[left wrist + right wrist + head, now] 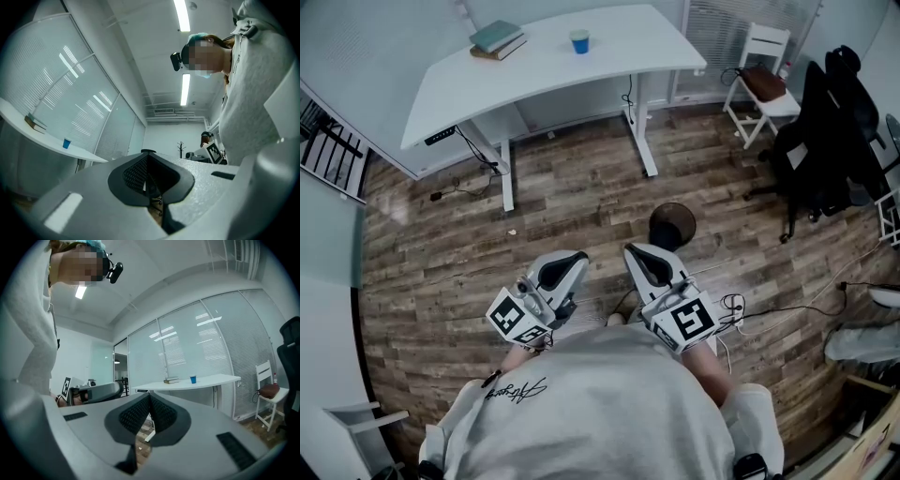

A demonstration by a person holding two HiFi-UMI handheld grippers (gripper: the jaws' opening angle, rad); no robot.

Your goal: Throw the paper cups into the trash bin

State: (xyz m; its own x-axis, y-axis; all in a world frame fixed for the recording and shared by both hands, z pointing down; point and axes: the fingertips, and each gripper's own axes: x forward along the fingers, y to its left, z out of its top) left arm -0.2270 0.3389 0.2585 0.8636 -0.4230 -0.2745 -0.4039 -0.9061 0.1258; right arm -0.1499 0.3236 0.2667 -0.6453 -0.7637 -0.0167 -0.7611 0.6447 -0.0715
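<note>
A blue paper cup (579, 41) stands on the white desk (609, 56) at the far side of the room; it also shows as a small blue cup (192, 379) in the right gripper view and a blue cup (66, 143) in the left gripper view. A round dark trash bin (672, 225) sits on the wood floor just ahead of me. My left gripper (574, 255) and right gripper (631, 250) are held close to my chest, both shut and empty, jaws pointing toward the desk.
Two books (498, 40) lie on the desk's left part. A white chair (760, 79) and a black office chair (825, 141) with dark clothing stand at the right. Cables trail over the floor at right. A black rack (328, 150) is at the left.
</note>
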